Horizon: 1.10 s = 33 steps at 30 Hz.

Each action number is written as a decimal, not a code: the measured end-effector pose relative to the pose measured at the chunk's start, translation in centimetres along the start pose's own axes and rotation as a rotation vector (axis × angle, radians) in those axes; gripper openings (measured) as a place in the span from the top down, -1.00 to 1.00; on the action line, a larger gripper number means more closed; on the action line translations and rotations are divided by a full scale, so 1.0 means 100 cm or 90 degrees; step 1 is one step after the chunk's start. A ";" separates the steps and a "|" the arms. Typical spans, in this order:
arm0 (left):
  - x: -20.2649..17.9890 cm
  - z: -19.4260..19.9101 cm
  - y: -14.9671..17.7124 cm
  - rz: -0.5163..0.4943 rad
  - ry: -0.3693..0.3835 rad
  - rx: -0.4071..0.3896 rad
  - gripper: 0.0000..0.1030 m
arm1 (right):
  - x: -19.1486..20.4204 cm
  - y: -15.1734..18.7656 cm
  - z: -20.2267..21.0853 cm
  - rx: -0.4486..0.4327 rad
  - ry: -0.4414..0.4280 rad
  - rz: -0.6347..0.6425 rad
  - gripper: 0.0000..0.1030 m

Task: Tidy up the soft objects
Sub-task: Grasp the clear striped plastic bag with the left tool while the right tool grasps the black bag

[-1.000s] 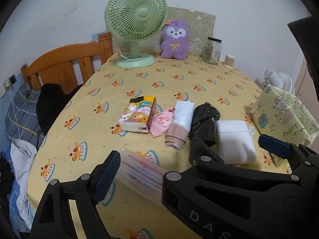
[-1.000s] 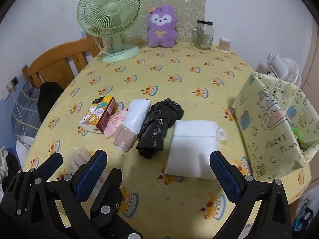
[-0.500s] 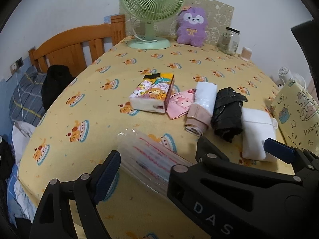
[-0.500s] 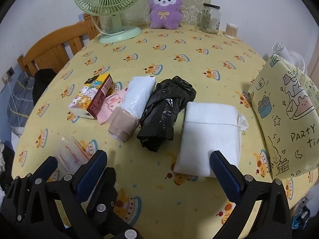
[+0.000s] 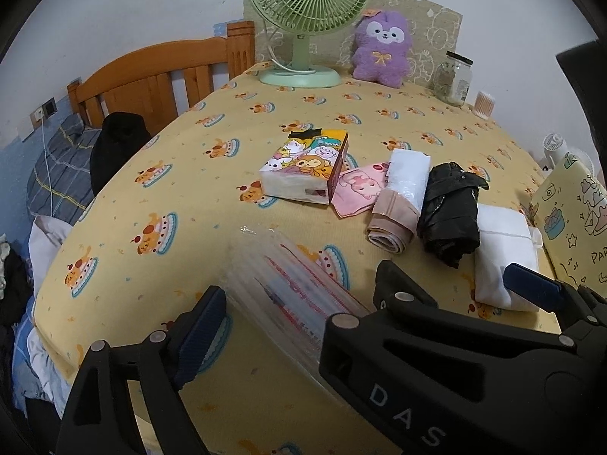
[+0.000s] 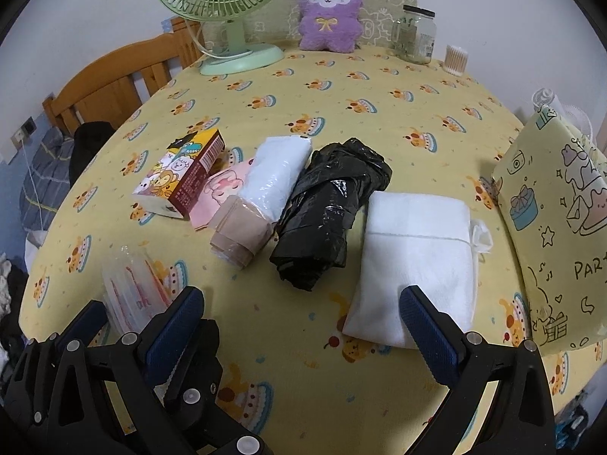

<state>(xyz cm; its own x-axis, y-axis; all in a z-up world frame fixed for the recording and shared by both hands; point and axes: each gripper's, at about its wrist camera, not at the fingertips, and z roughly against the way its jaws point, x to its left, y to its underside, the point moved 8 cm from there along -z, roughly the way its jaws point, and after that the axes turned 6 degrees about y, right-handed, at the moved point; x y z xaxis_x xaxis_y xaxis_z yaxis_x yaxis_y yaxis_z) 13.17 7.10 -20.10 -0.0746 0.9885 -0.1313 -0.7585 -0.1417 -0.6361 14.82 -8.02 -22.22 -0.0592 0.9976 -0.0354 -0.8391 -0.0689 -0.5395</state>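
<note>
A row of soft items lies mid-table: a cartoon tissue pack [image 6: 178, 174], a pink cloth [image 6: 218, 193], a white roll in plastic with a beige end [image 6: 261, 193], a black plastic bag bundle [image 6: 330, 208] and a folded white towel [image 6: 415, 258]. A clear packet with red print [image 5: 288, 292] lies near the front edge. My left gripper [image 5: 360, 299] is open, its fingers either side of the clear packet; it also shows in the right wrist view [image 6: 132, 311]. My right gripper [image 6: 299, 326] is open, its right finger over the towel's near edge.
A yellow party gift bag [image 6: 557, 227] stands at the right edge. A green fan [image 6: 224, 7], purple plush [image 6: 328, 11], glass jar [image 6: 415, 34] and cotton swab tub [image 6: 455, 60] stand at the back. A wooden bed frame [image 5: 159, 76] is on the left.
Both grippers have moved forward and lower toward the table. The items appear nearer. The left fingers now flank the clear packet. Nothing was taken hold of.
</note>
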 end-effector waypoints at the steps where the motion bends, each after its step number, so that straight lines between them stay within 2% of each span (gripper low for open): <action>1: 0.000 -0.001 0.000 -0.001 0.001 0.003 -0.70 | 0.000 0.000 0.000 0.005 0.000 0.002 -1.00; 5: -0.004 -0.001 -0.002 -0.006 0.015 0.003 -0.65 | 0.000 -0.002 -0.001 0.009 -0.008 -0.001 -1.00; 8: -0.011 -0.001 -0.004 -0.013 0.054 -0.002 -0.64 | -0.005 -0.003 0.004 -0.008 -0.005 -0.010 -0.79; 9: -0.013 -0.002 -0.004 -0.011 0.064 0.001 -0.63 | -0.007 -0.004 0.006 -0.016 -0.006 -0.012 -0.66; 10: -0.014 -0.002 -0.006 -0.011 0.063 0.000 -0.59 | -0.008 -0.005 0.008 -0.024 -0.009 -0.009 -0.36; 12: -0.016 -0.005 -0.010 -0.020 0.058 -0.003 -0.42 | -0.012 -0.011 0.013 -0.055 0.017 0.009 -0.04; 13: -0.018 -0.007 -0.012 -0.027 0.057 -0.007 -0.36 | -0.014 -0.012 0.013 -0.059 0.029 0.015 -0.04; 15: -0.021 -0.009 -0.015 -0.032 0.065 -0.008 -0.07 | -0.017 -0.015 0.011 -0.065 0.032 0.013 -0.04; 20: -0.025 -0.013 -0.022 -0.032 0.085 -0.008 0.08 | -0.020 -0.023 0.008 -0.069 0.014 0.006 -0.04; 26: -0.025 -0.015 -0.025 -0.030 0.078 0.000 0.03 | -0.017 -0.030 0.004 -0.058 -0.010 0.006 -0.04; 30: -0.020 -0.020 -0.027 -0.036 0.045 0.000 -0.01 | -0.012 -0.033 -0.003 -0.060 -0.008 0.028 -0.01; 31: -0.020 -0.020 -0.027 -0.037 0.042 -0.002 -0.05 | -0.010 -0.033 -0.004 -0.064 -0.010 0.029 0.23; 33: -0.018 -0.020 -0.026 -0.040 0.024 -0.001 -0.31 | -0.008 -0.032 -0.006 -0.066 -0.027 0.033 0.44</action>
<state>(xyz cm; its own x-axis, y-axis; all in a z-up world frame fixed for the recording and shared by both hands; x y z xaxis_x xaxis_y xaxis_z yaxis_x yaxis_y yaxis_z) 16.54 5.58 -19.77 -0.0025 0.9927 -0.1204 -0.7599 -0.0801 -0.6451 17.92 -8.59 -20.94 -0.1249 0.9917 -0.0310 -0.7742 -0.1169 -0.6221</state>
